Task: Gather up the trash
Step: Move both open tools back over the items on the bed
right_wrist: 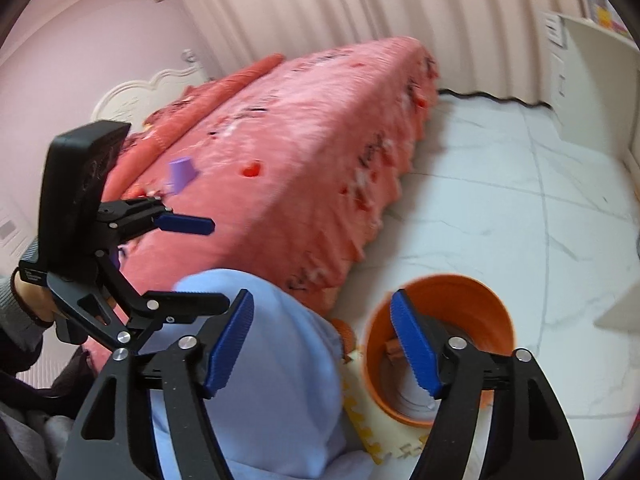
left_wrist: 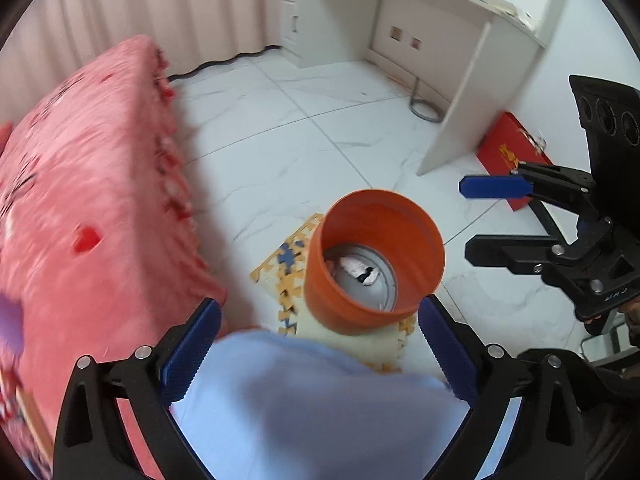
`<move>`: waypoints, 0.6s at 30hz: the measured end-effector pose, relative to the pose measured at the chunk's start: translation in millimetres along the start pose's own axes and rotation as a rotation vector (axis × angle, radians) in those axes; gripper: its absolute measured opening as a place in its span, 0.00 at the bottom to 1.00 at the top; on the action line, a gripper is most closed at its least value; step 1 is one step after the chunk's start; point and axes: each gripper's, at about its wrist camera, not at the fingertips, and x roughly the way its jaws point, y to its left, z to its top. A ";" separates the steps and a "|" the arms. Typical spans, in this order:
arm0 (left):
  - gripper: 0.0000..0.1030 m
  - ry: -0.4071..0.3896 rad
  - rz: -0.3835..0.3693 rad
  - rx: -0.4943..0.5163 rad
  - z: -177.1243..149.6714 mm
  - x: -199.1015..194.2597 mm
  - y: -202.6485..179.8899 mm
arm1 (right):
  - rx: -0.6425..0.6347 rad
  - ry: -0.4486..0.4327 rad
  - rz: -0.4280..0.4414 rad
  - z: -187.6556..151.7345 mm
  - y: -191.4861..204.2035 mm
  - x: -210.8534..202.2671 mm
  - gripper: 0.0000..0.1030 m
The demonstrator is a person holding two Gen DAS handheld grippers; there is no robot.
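Note:
An orange bin (left_wrist: 374, 264) stands on a foam puzzle mat (left_wrist: 280, 268) on the floor beside the bed, with crumpled white trash (left_wrist: 362, 270) at its bottom. It also shows in the right wrist view (right_wrist: 440, 344). My left gripper (left_wrist: 320, 346) is open and empty, just short of the bin, over a light blue cloth (left_wrist: 312, 400). My right gripper (right_wrist: 322, 344) is open and empty, its right finger over the bin's mouth. It shows in the left wrist view (left_wrist: 480, 220) to the right of the bin. A small purple object (right_wrist: 182, 172) lies on the bed.
A bed with a pink blanket (right_wrist: 304, 140) fills the left side. A white desk (left_wrist: 460, 40) stands at the far wall, with a red box (left_wrist: 512, 148) on the floor beside it. The floor is white marble tile (left_wrist: 300, 140). Curtains (right_wrist: 360, 8) hang behind the bed.

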 end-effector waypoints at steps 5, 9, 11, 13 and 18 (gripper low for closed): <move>0.94 -0.019 0.080 -0.044 -26.3 -34.0 11.0 | -0.095 0.002 0.067 14.4 48.3 3.3 0.72; 0.94 -0.035 0.131 -0.108 -50.2 -59.8 26.3 | -0.150 0.010 0.117 20.5 80.8 10.0 0.72; 0.94 -0.046 0.142 -0.143 -60.9 -71.2 33.5 | -0.176 0.012 0.141 23.3 96.6 13.4 0.72; 0.94 -0.058 0.158 -0.184 -73.7 -83.4 40.2 | -0.205 0.015 0.170 26.7 114.3 17.0 0.72; 0.94 -0.077 0.210 -0.247 -106.5 -108.3 52.8 | -0.275 0.016 0.221 31.2 154.0 25.9 0.75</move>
